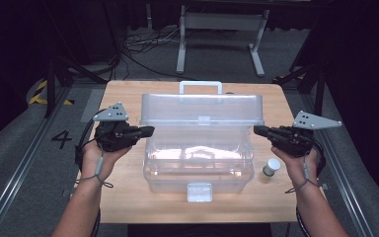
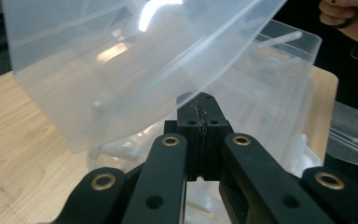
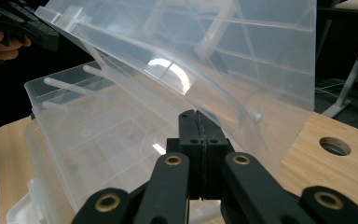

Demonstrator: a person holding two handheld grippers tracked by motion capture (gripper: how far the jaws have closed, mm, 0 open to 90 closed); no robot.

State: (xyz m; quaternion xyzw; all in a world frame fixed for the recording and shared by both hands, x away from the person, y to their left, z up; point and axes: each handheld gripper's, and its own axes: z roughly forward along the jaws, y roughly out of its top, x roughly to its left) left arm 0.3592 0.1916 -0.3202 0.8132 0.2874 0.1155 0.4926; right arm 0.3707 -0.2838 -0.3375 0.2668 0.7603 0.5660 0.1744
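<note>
Clear plastic box (image 1: 200, 163) sitting mid-table (image 1: 123, 197), lid (image 1: 201, 109) standing raised at far side, white handle (image 1: 201, 87) sticking up behind it. White latch (image 1: 199, 192) hanging on near wall.

L gripper (image 1: 150, 131) hovering at lid's left end, jaws pressed together w/ nothing between; tips right by lid's edge in high view, contact can't tell. In left gripper view the shut tips (image 2: 200, 105) are lying just under the lid's (image 2: 121, 70) tilted edge, box (image 2: 279, 93) beyond.

R gripper (image 1: 256, 130) mirroring at lid's right end, jaws also pressed together, empty. In right gripper view the tips (image 3: 193, 119) are pointing at the lid's (image 3: 214, 46) lower edge; touching or not, can't tell.

Small white-capped jar (image 1: 271, 167) standing on table just right of box, near R hand (image 1: 298, 160).

Wood table showing round hole (image 3: 334, 146) at far right.
</note>
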